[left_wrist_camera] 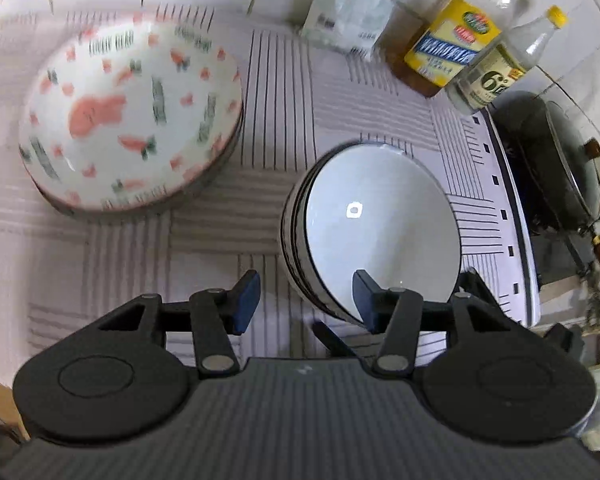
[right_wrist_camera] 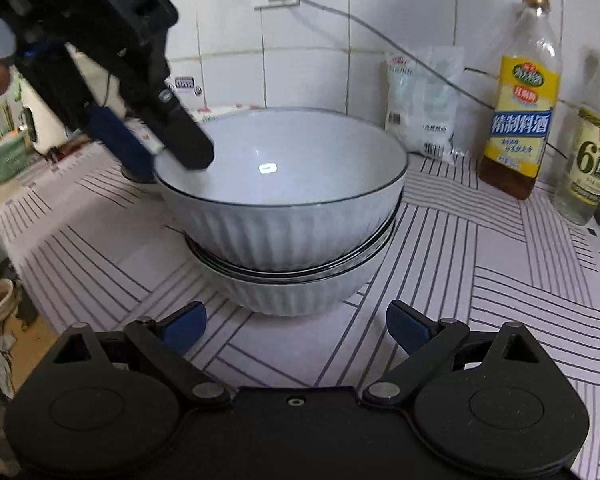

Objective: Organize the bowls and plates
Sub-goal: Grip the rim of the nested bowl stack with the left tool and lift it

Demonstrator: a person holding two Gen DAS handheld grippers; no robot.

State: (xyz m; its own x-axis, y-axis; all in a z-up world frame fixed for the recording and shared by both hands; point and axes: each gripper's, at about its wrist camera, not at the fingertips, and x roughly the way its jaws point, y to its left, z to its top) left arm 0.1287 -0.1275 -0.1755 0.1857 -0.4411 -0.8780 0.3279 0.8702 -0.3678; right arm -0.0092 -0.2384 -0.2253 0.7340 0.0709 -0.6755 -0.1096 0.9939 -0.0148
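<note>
- Right wrist view: the right gripper point(right_wrist_camera: 296, 326) stood released, jaws spread, just short of the stacked white bowls point(right_wrist_camera: 288, 216) on the striped counter point(right_wrist_camera: 500, 300).
- The left gripper point(right_wrist_camera: 156, 142) straddled the top bowl's rim, jaws apart, not clamped.
- Yellow-labelled bottle point(right_wrist_camera: 520, 96) read "精制料酒"; the clear bottle point(right_wrist_camera: 596, 152) showed "6°".
- Left wrist view: a carrot-patterned bowl point(left_wrist_camera: 132, 116) sat apart.

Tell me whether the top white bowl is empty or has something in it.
Empty. The top white bowl shows only bare glazed interior with a light reflection; the left tool straddles its rim.
</note>
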